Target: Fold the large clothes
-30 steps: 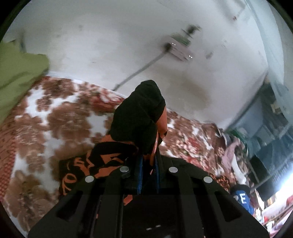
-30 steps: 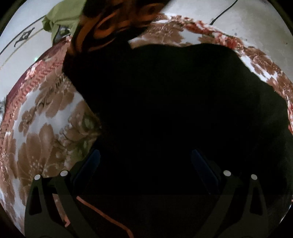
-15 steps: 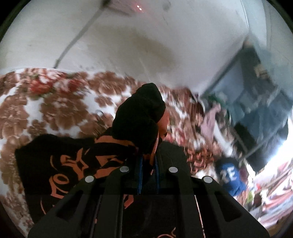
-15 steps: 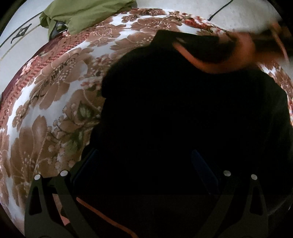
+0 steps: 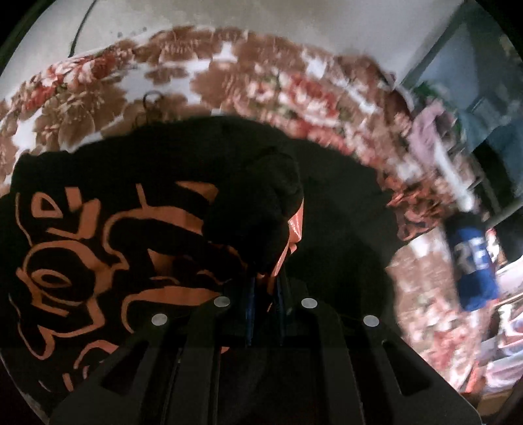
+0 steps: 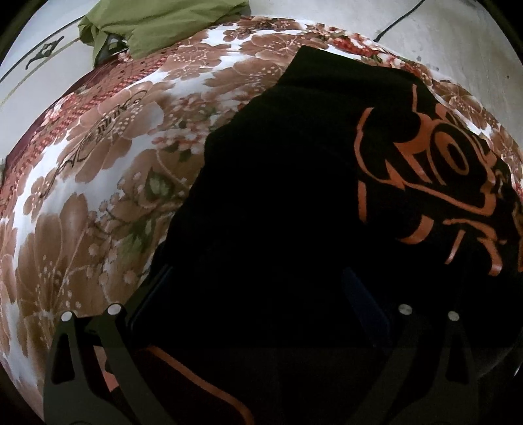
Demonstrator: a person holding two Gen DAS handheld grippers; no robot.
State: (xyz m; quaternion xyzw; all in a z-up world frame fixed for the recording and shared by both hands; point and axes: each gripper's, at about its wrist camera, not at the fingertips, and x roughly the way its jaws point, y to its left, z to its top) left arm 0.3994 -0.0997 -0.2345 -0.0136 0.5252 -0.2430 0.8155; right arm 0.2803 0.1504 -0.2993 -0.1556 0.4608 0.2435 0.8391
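A black garment with an orange print (image 5: 81, 248) lies on a floral bedspread (image 5: 228, 75). My left gripper (image 5: 264, 287) is shut on a bunched fold of this garment, black outside and orange inside, held just over the cloth. In the right wrist view the same garment (image 6: 294, 183) spreads flat over the bedspread (image 6: 81, 202), with the orange print at the right. My right gripper (image 6: 258, 294) has its jaws wide apart over the dark cloth; the fingertips are lost in the dark fabric.
A green cloth (image 6: 163, 23) lies at the far end of the bed by a white wall. A blue item with white letters (image 5: 474, 261) and shelves with clutter stand beyond the bed's right edge. A black cable (image 6: 398, 19) runs on the wall.
My left gripper has carried the held fold down and across, so the printed part now lies flat on the bed. The lifted cloth has dropped out of the right wrist view. The right gripper has stayed open.
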